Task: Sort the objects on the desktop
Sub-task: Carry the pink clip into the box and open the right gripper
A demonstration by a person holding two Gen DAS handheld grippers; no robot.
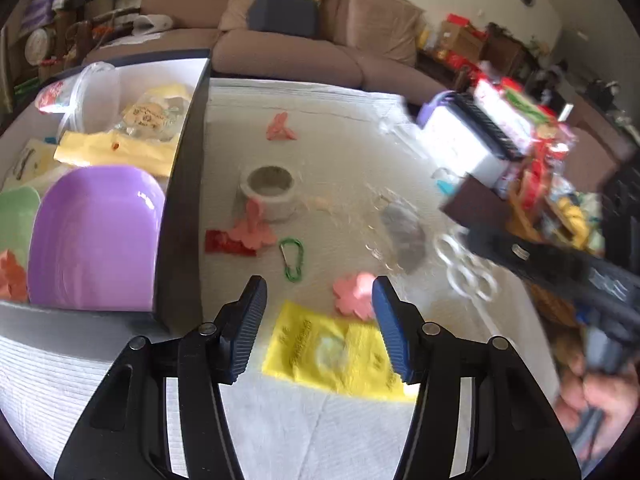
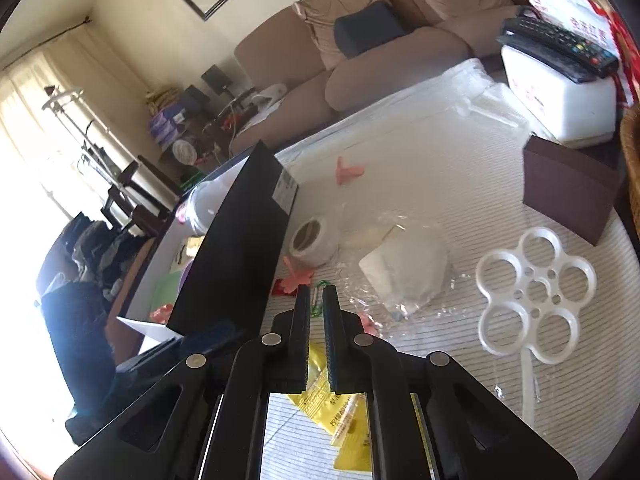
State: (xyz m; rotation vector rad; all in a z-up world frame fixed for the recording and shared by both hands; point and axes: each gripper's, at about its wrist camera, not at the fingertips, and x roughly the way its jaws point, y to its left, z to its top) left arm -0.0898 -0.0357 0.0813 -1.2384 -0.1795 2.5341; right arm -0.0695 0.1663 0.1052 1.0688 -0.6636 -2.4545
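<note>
At the left stands the dark-walled box (image 1: 182, 200), holding a purple plate (image 1: 96, 236), a green plate (image 1: 16, 216) and yellow packets. Right of its wall on the white cloth (image 1: 320, 432) sit a tape roll (image 1: 270, 192), pink flower clips and a green carabiner (image 1: 292, 259), its long axis running away from the camera. The left gripper (image 1: 320, 324) hangs about half open, holding nothing, above the yellow sachet (image 1: 340, 354), which lies flat with its long axis slanting down toward the right. The right gripper (image 2: 316, 336) is closed with nothing between its pads; the white flower-shaped ring holder (image 2: 534, 292) lies at the far right
</note>
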